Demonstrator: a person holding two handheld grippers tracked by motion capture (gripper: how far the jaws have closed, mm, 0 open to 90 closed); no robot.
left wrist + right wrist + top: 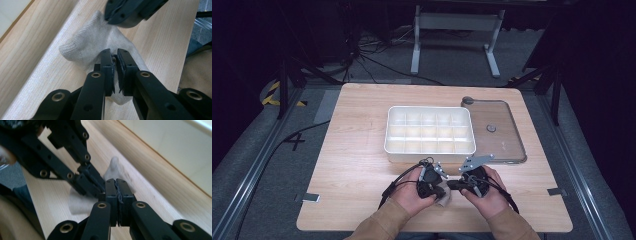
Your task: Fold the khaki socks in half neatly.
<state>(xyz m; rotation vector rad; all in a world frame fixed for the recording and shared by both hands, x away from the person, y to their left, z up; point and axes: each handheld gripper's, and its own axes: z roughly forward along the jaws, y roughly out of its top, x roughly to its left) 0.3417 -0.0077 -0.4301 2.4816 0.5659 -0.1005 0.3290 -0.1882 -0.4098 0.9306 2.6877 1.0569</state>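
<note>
While both hands sit low at the near edge of the light wooden table (352, 165), I count one small beige knitted sock (100, 45), one white plastic compartment tray (430, 150) and one clear flat lid (507, 135) just right of it. My left gripper (114, 53) has its jaws pinched on a fold of the sock, which lies on the table between the two tools. My right gripper (116, 182) has its jaws pressed fully together; whether cloth is caught between them I cannot tell. Its tip meets the left gripper's. Both forearms angle inward, the tray's front wall is near, and bare tabletop lies to either side.
</note>
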